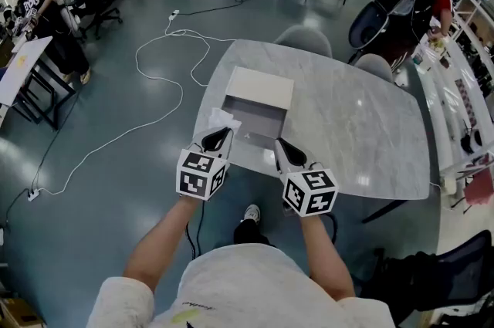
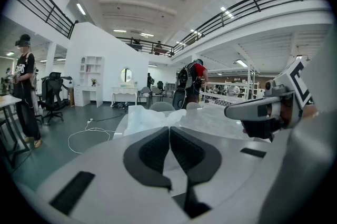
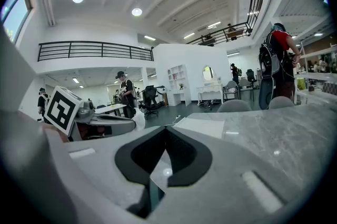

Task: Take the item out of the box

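Hovering grippers: left gripper (image 1: 218, 138) and right gripper (image 1: 287, 152), each with jaws pressed together on nothing, over table (image 1: 363, 126) near edge.
Box (image 1: 258, 118): open, by near-left edge; item inside not discernible; white wrapping (image 1: 221, 120) at left wall.
Risk: closed jaws nudging box off edge; pinching wrapping alone.

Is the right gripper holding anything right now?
No, the right gripper has its jaws shut together with nothing between them.
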